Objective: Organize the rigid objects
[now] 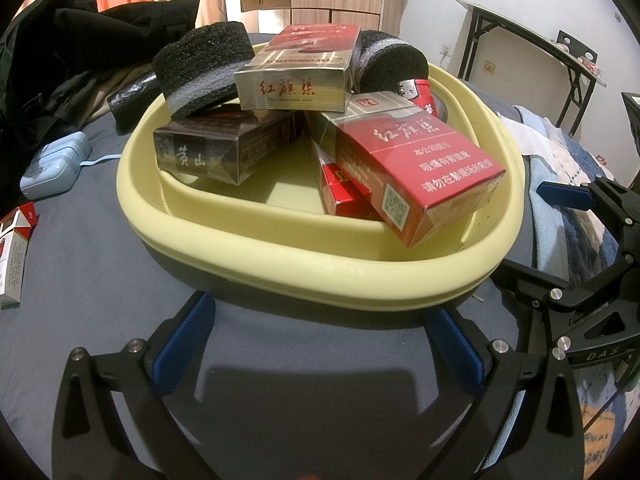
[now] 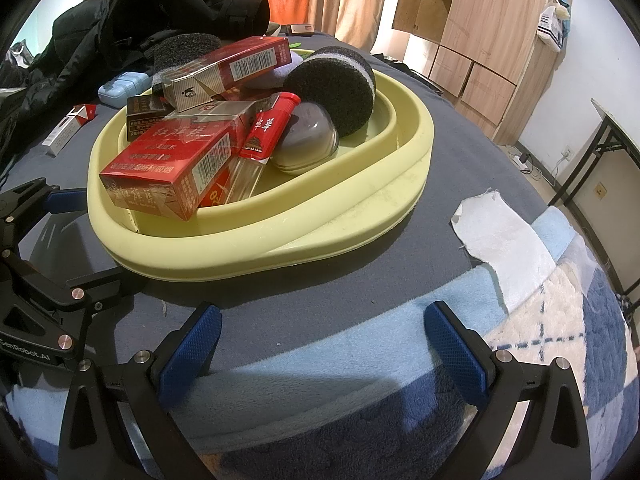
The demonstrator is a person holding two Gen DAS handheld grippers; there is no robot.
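left gripper (image 1: 320,344) wide open, nothing in it, hovering just near of the yellow basin (image 1: 280,256) | right gripper (image 2: 320,344) same deal, wide and empty | cigarette packs (image 1: 412,168) piled inside basin with black sponges (image 1: 204,64) at far side | stray pack (image 1: 12,256) out left on grey sheet (image 1: 100,260)

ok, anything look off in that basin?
Yes. The red pack leans tilted over the basin rim, near tipping out. One white pack lies outside on the bed, flap open. Both claws are open and empty.
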